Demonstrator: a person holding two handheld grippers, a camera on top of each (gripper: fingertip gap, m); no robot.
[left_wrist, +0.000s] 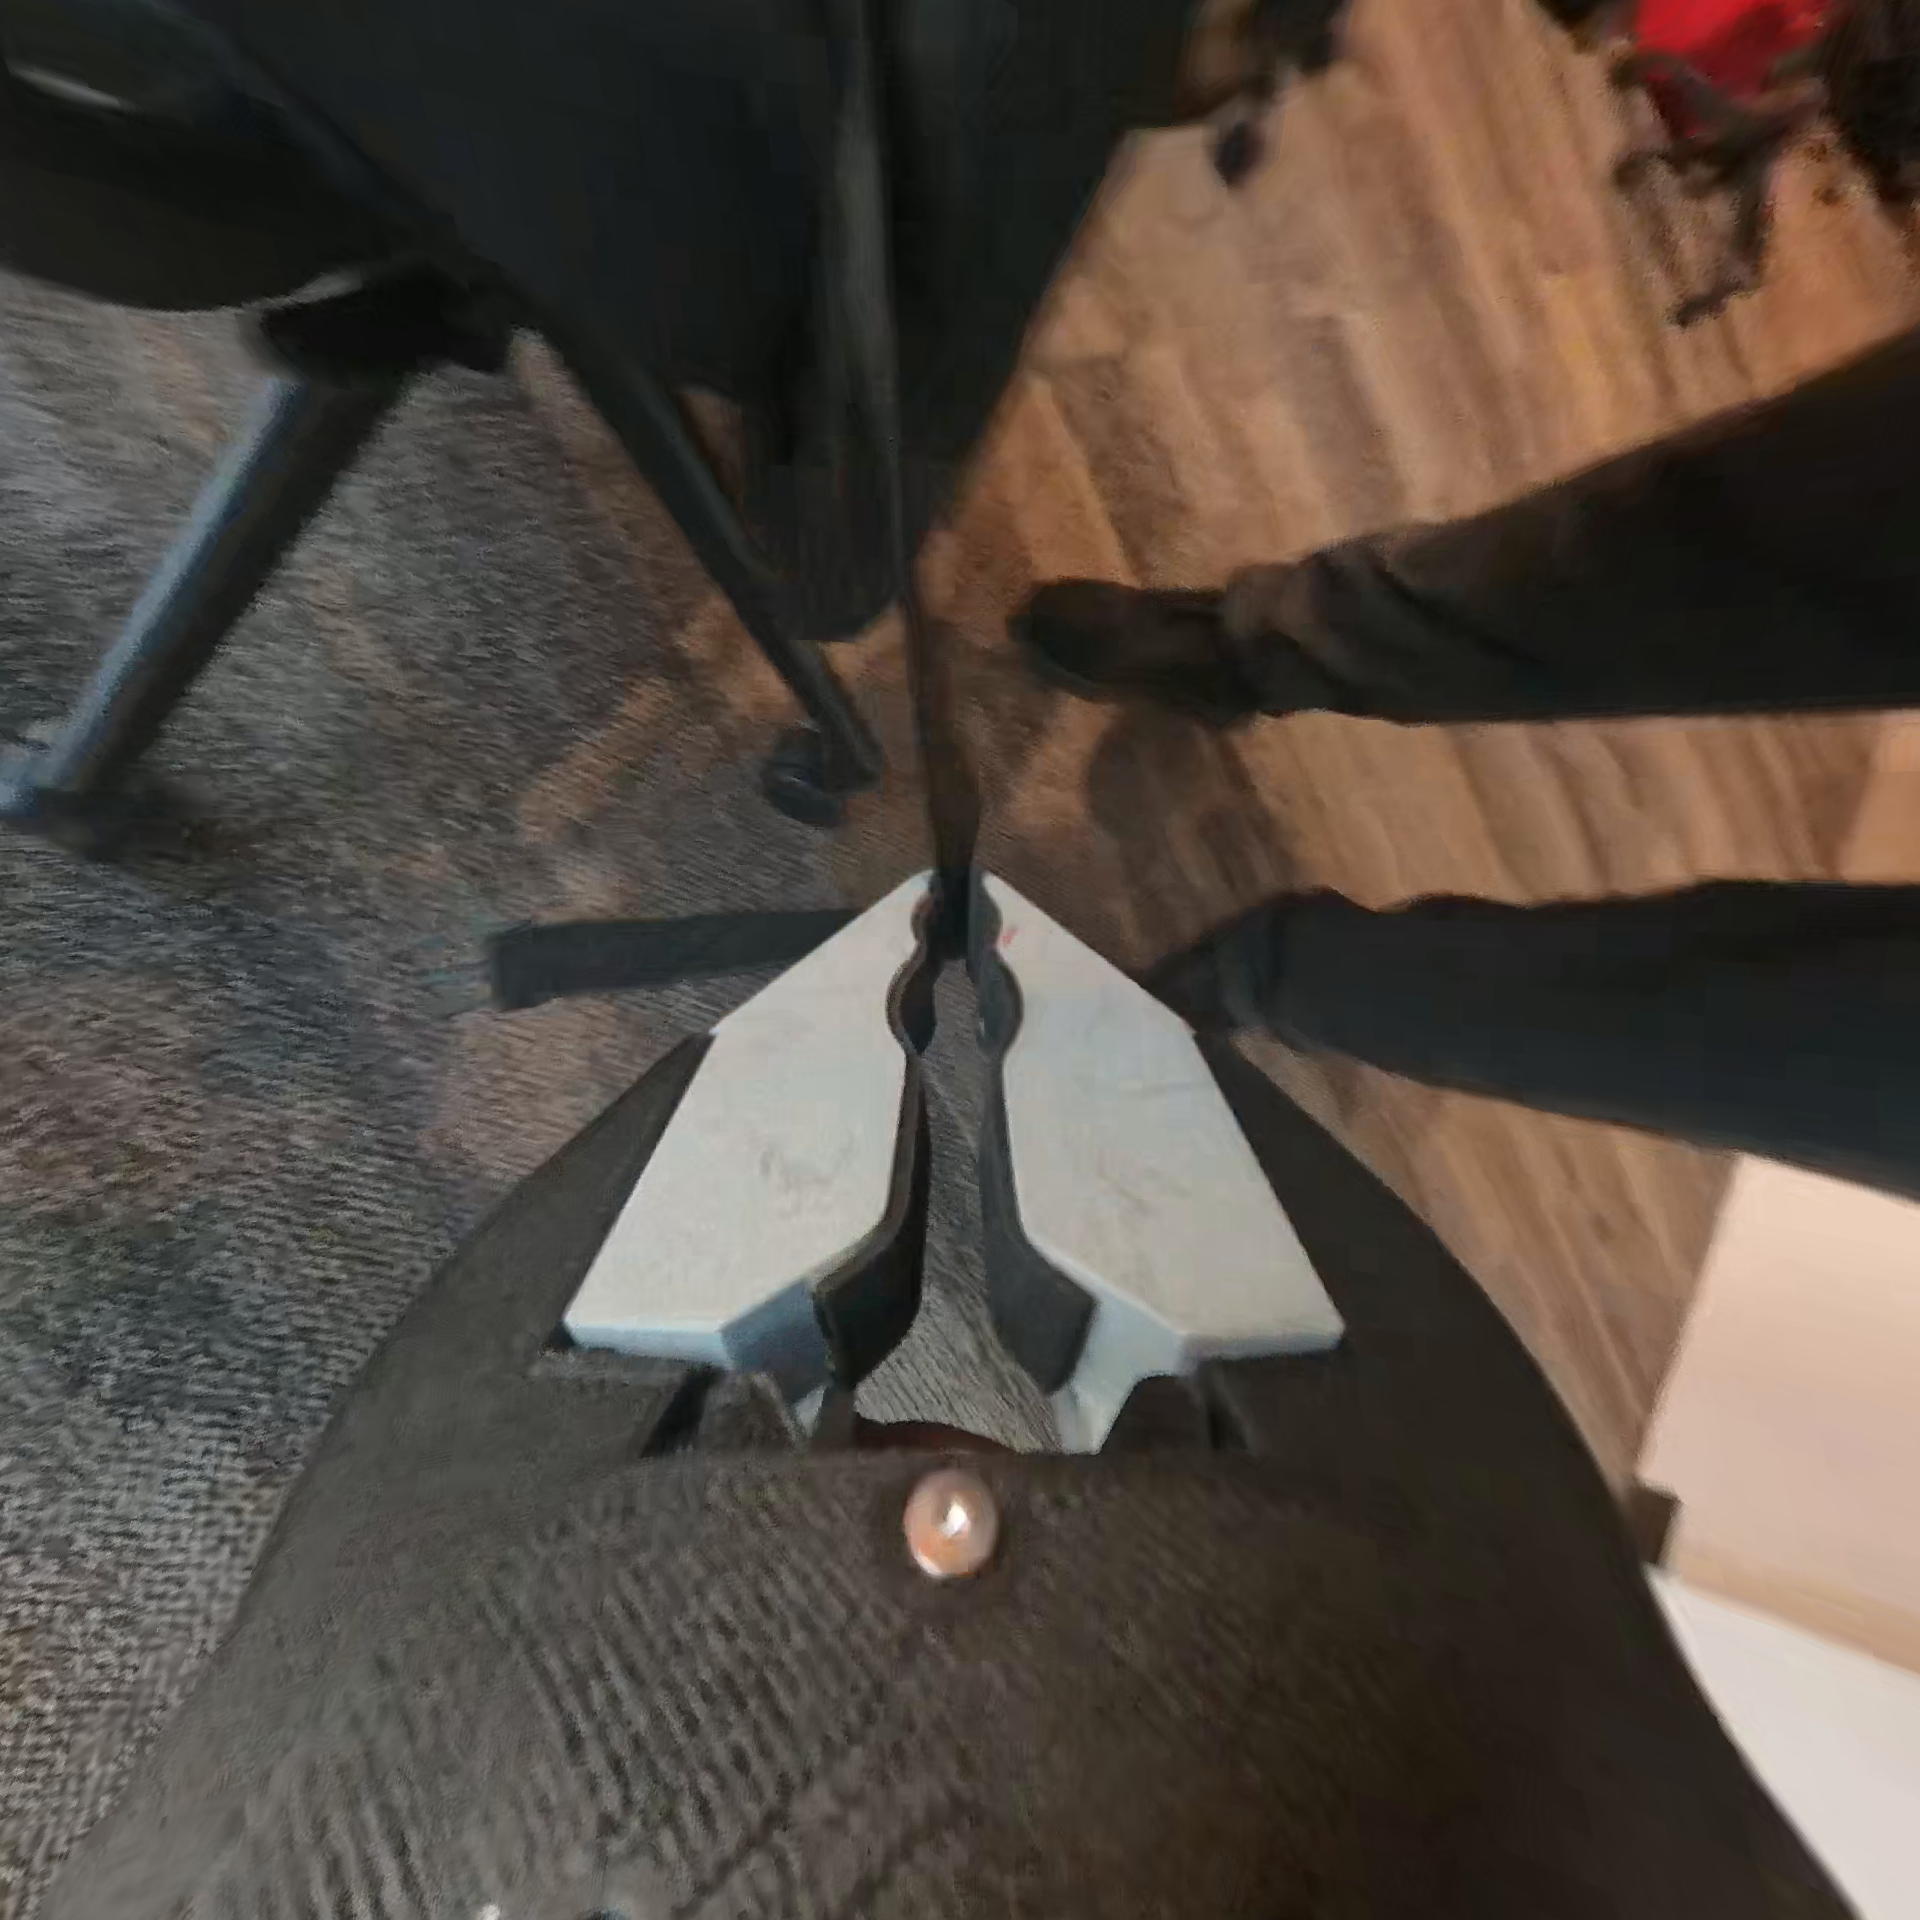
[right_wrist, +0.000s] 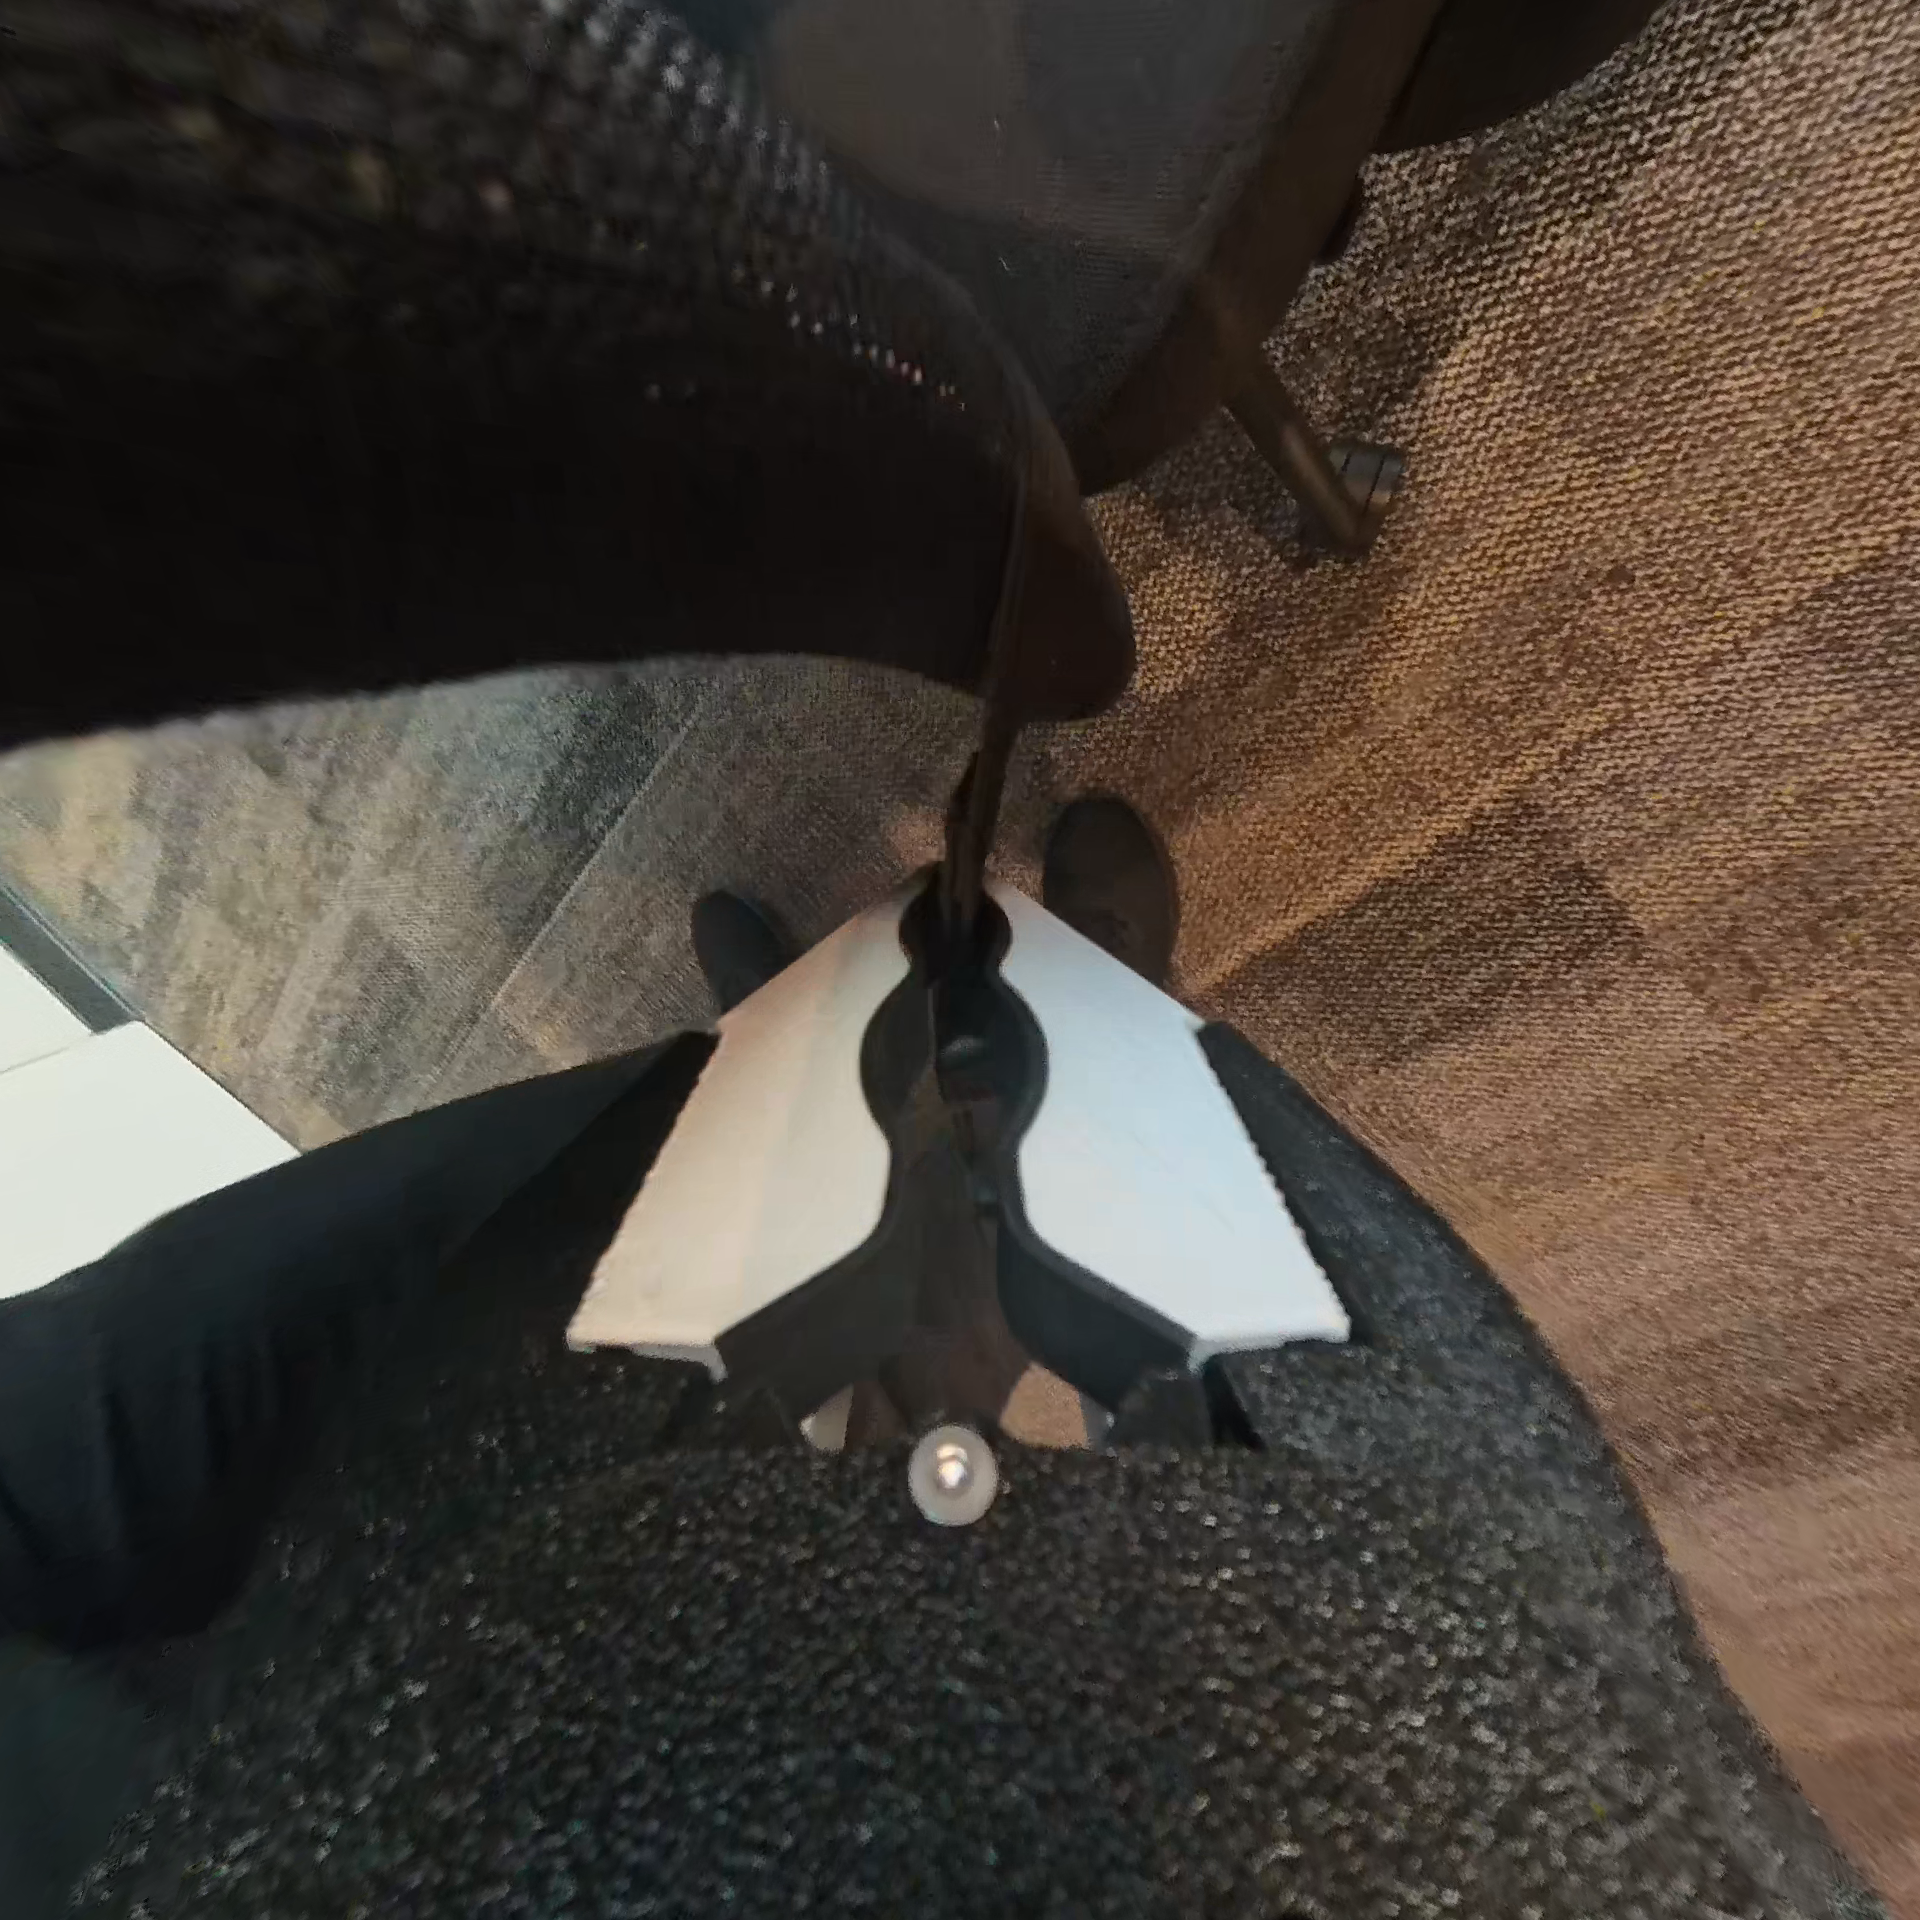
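While both views are pretty blurry, two tools can be counted, one per view. The left tool is pinched closed on a thin black strap, which runs up from the tips to a big black fabric thing hanging above; what that thing is can't be told. The right tool is likewise clamped on one black strap or cord, held taut up to a black mesh-textured fabric mass.

Two trouser legs in black are seen in the left view, and two dark shoes are seen just past the right tool's tips. One chair leg with a caster is spotted in the right view, and grey metal furniture legs in the left one.

Mottled grey-brown carpet is seen all over below, with a wood-look strip of floor in the left view. Something red is glimpsed at the top corner there, too blurred to name.
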